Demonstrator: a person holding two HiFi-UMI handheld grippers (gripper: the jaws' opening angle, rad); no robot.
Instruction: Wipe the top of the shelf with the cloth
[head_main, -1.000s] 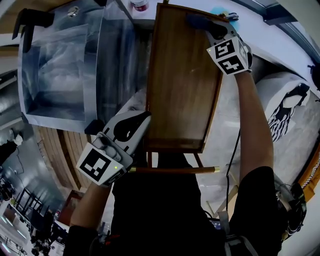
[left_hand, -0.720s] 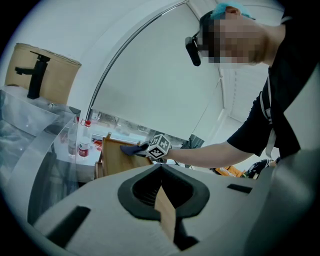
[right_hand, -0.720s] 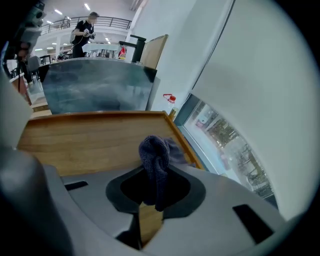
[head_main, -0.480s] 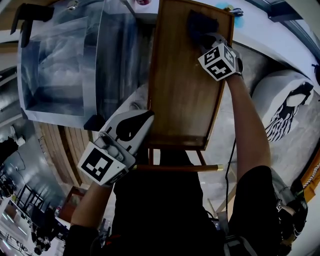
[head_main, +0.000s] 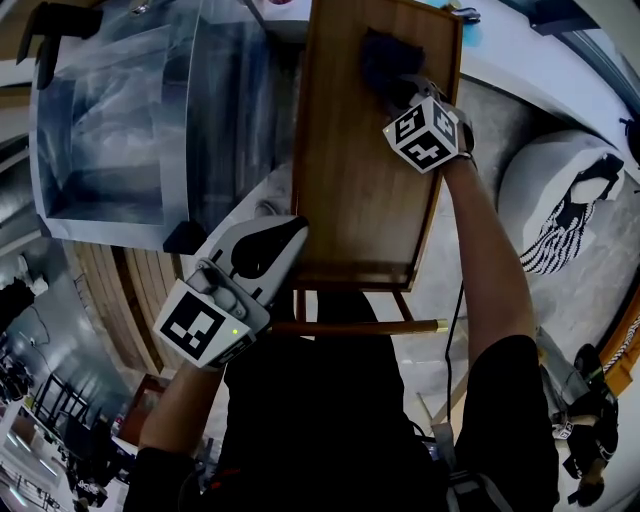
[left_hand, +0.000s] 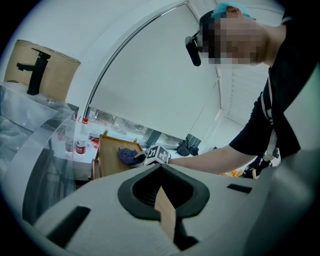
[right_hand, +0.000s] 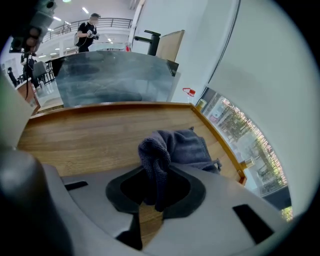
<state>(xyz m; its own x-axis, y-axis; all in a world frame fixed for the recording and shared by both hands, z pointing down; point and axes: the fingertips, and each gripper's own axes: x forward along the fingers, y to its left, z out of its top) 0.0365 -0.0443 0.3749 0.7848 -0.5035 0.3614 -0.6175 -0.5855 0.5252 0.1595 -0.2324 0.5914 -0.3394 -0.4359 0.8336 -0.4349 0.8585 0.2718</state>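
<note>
Setting: large open indoor hall, staged test area. Evidence: mezzanine railing (right_hand: 112, 21); clear acrylic sink mock-up (head_main: 100, 215) with black faucet (right_hand: 148, 41); tall glazing (right_hand: 245, 142).

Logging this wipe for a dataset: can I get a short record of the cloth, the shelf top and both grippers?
cloth: dark blue, bunched, lying at the shelf top's far end
shelf top: wooden, raised rim, nothing else on it
right gripper: shut on cloth
left gripper: jaws together, empty, beside the near left corner
</note>
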